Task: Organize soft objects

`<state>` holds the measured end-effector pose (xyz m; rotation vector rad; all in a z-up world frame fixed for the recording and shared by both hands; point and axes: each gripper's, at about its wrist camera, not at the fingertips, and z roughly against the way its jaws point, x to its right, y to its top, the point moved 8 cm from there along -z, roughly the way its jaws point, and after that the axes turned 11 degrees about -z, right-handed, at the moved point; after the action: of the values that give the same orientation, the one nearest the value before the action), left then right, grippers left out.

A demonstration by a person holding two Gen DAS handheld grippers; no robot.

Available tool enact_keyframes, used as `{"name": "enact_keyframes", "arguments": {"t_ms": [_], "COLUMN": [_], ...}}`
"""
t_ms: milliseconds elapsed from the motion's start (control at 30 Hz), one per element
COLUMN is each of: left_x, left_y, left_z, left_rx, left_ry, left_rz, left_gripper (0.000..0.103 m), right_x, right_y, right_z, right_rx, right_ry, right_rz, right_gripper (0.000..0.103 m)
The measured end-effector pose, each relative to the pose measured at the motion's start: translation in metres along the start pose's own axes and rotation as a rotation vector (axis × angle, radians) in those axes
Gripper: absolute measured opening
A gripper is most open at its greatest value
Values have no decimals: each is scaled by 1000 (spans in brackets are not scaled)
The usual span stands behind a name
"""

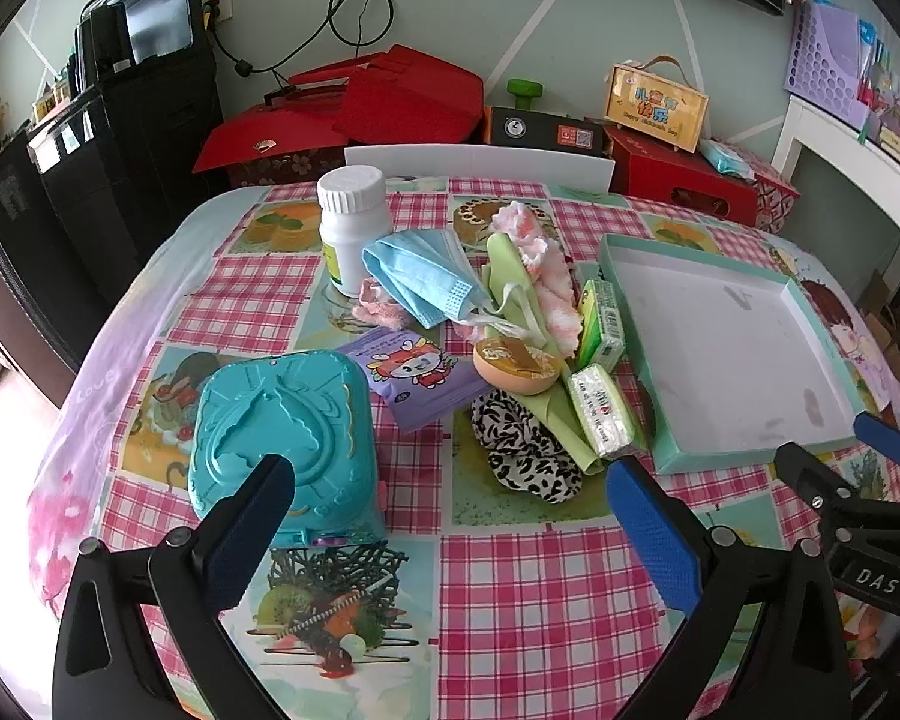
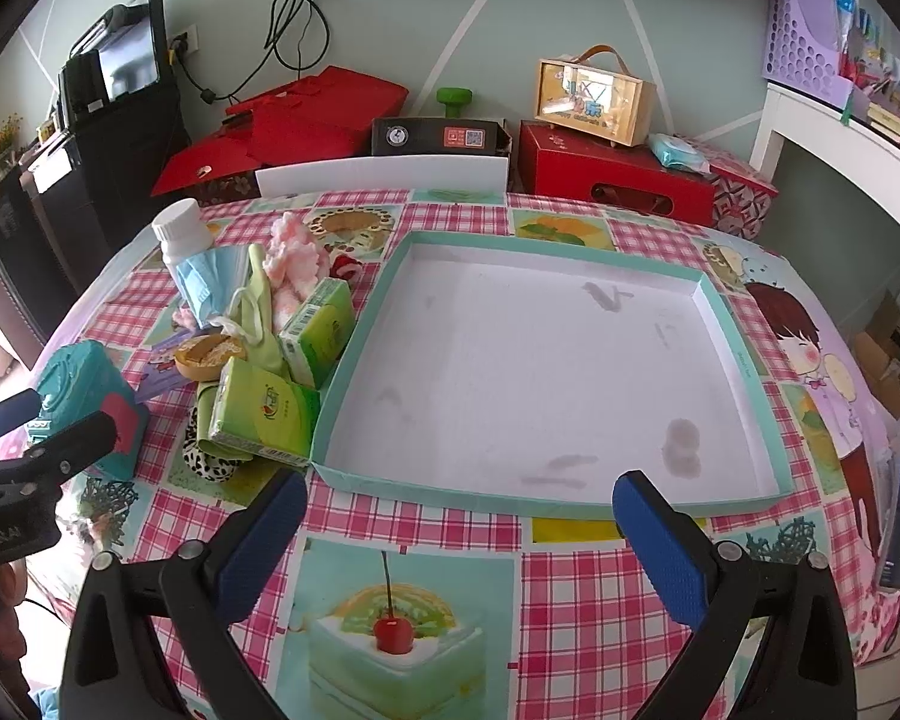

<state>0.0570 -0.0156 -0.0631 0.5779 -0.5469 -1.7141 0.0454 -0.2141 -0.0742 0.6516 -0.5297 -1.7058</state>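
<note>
Left wrist view: left gripper (image 1: 450, 501) spread wide, empty, w/ black-and-white scrunchie (image 1: 525, 450) just ahead between fingers. Right gripper (image 2: 459, 513) also spread, empty, facing teal tray (image 2: 744, 360); pile lies to its left.

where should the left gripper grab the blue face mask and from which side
Pinch the folded lower corner of the blue face mask, coming from above and the near side. That corner sticks up free of the pile, while its far edge leans by the white bottle. The left gripper is open and nearest; the mask should crumple easily.
</note>
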Motion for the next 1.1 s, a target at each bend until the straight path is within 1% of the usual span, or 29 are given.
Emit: {"name": "enact_keyframes", "arguments": {"t_ms": [167, 300, 367, 433, 533, 633, 700, 800, 833, 967, 1100], "left_x": [-3, -9, -12, -16, -21, -19, -16, -7, -3, 4, 12], "left_y": [5, 16, 24, 32, 43, 54, 58, 62, 63, 62, 61], "left_z": [4, 8, 8, 5, -1, -9, -14, -28, -34, -53, -70], "left_rx": [11, 29, 24, 10, -34, -92, -127, -209, -239, -318, -365], "left_ry": [-26, -59, -80, -98, -93, -128, -140, -122, -129, -143, -111], "left_rz": [22, 51, 62, 52, 36, 21, 7, -53, -73, -83, -120], "left_gripper": [103, 103, 103, 103, 103, 103, 103, 103, 103, 103, 103], "right_x": [-1, -7, -14, -20, -34, -48, -57, -69, -71, -73, -69], "right_y": [0, 2, 2, 3, 5, 8, 10, 10, 10, 9, 7], "right_z": [-2, -5, -8, -11, -14, -19, -24, -33, -35, -44, -50], "right_rx": [-7, -22, -40, -53, -73, -94, -109, -143, -155, -192, -215], "right_ry": [21, 66, 98, 117, 165, 211, 221, 234, 239, 241, 246], "right_rz": [0, 4, 19, 31, 60, 94, 130, 179, 190, 197, 187], "right_gripper": [103, 103, 103, 103, 103, 103, 103, 102, 102, 100, 100]}}
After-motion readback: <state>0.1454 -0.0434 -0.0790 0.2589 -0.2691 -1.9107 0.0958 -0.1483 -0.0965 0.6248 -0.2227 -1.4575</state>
